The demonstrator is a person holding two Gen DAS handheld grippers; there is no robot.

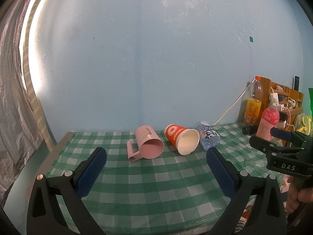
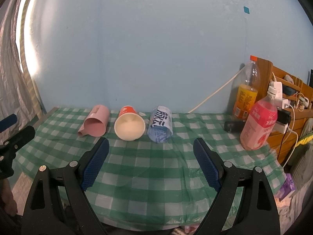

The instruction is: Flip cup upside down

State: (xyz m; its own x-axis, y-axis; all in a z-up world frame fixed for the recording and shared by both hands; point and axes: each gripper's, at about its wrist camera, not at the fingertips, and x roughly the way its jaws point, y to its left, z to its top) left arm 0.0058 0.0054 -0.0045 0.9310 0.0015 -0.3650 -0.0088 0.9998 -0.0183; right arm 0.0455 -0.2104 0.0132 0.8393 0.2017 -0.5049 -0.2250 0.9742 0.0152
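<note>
Both tongs, left (image 1: 156,156) and right (image 2: 151,150), hover spread wide and empty over the green-checked tabletop (image 2: 148,176), seemingly poised to pick a cup. At 12 o'clock three cups lie on their sides, mouths toward the cameras: pink mug (image 2: 96,121), orange paper cup (image 2: 129,124), blue printed cup (image 2: 160,125) with bold Chinese characters. "DAS" marks the right tool's body.

I see a table (image 2: 137,172) under a green checked cloth (image 2: 156,186). Three cups lie on their sides in a row — the orange cup (image 2: 130,125) in the middle, pink mug (image 2: 95,124) to its left, blue cup (image 2: 160,127) to its right. Farther right stand a pink bottle (image 2: 259,125) and an orange bottle (image 2: 246,96).
</note>
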